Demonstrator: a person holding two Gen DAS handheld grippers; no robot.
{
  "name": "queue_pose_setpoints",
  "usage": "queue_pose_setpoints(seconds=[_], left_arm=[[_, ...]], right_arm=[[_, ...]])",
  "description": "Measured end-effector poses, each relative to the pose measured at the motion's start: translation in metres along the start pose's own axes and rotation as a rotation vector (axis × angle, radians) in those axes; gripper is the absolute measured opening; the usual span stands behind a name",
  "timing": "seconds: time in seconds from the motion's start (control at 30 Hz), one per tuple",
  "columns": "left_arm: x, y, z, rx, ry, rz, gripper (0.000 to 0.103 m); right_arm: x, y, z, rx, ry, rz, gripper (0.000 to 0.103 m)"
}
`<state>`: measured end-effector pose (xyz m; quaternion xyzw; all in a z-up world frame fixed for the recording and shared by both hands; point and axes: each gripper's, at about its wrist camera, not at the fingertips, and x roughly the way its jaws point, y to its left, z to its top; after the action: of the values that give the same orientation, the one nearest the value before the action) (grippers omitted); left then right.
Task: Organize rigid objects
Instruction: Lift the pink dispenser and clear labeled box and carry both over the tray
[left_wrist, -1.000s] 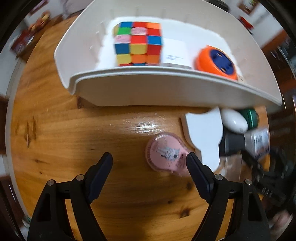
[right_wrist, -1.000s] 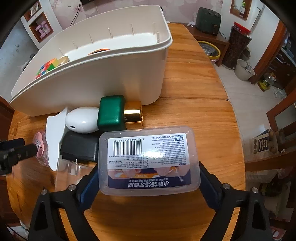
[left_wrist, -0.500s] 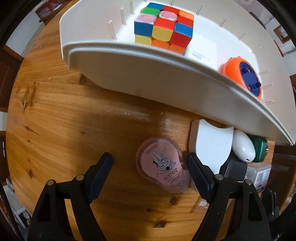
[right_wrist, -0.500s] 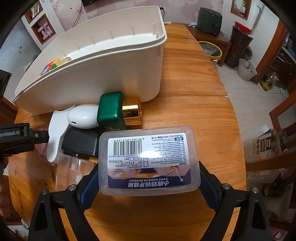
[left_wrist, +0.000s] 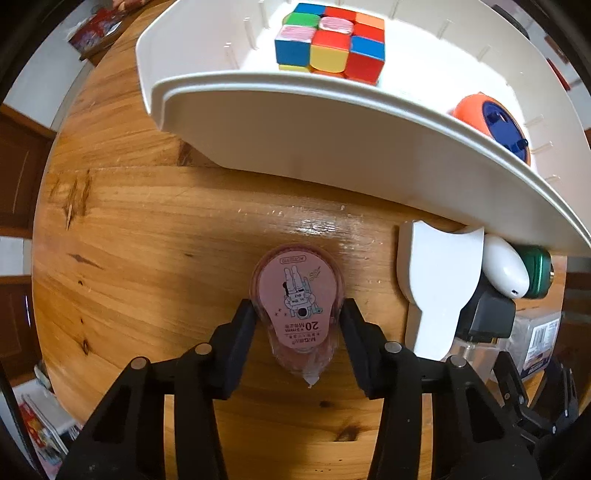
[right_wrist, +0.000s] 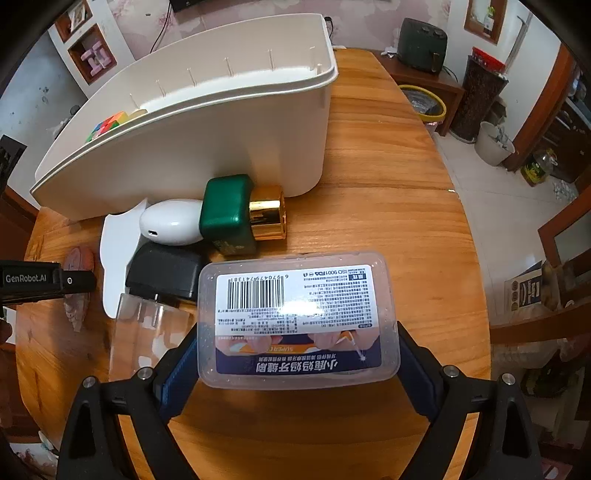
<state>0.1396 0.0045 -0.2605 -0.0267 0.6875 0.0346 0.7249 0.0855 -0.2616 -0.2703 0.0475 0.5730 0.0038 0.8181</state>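
Note:
My left gripper (left_wrist: 297, 317) is shut on a pink correction-tape dispenser (left_wrist: 295, 291) that lies on the wooden table (left_wrist: 147, 240). My right gripper (right_wrist: 295, 347) is shut on a clear plastic box (right_wrist: 297, 317) with a barcode label, held above the table. A white bin (left_wrist: 332, 122) stands just beyond; it holds a colour cube (left_wrist: 328, 46) and an orange and blue round thing (left_wrist: 491, 125). The bin also shows in the right wrist view (right_wrist: 221, 140), with the left gripper at the far left edge.
Against the bin's wall lie a white flat piece (left_wrist: 439, 280), a white egg-shaped case (right_wrist: 170, 221), a green bottle with a gold cap (right_wrist: 236, 214), a black charger (right_wrist: 166, 273) and a clear container (right_wrist: 147, 332). The table edge curves at right (right_wrist: 472, 258).
My left gripper moved onto the pink dispenser and closed its jaws on it. The right gripper kept its hold on the clear box and barely moved.

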Motion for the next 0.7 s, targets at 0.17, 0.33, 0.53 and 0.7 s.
queue_pose_setpoints(seconds=[0.17,0.33,0.53,0.7], left_arm=[[-0.004,-0.011,-0.003,0.114,-0.034,0.031,0.049],[-0.022,-0.037,-0.010,0.249,-0.115,0.045,0.049],[-0.043,-0.039,-0.029,0.362,-0.175,0.039,0.049],[-0.075,-0.045,-0.049,0.432,-0.243,0.013,0.049]], right_arm=[[-0.006,0.004,0.000,0.007,-0.006,-0.002,0.093],[-0.022,0.007,-0.005,0.015,-0.041,0.001,0.093],[-0.039,0.013,-0.011,0.035,-0.077,-0.006,0.093],[-0.066,0.022,-0.013,0.049,-0.129,0.014,0.093]])
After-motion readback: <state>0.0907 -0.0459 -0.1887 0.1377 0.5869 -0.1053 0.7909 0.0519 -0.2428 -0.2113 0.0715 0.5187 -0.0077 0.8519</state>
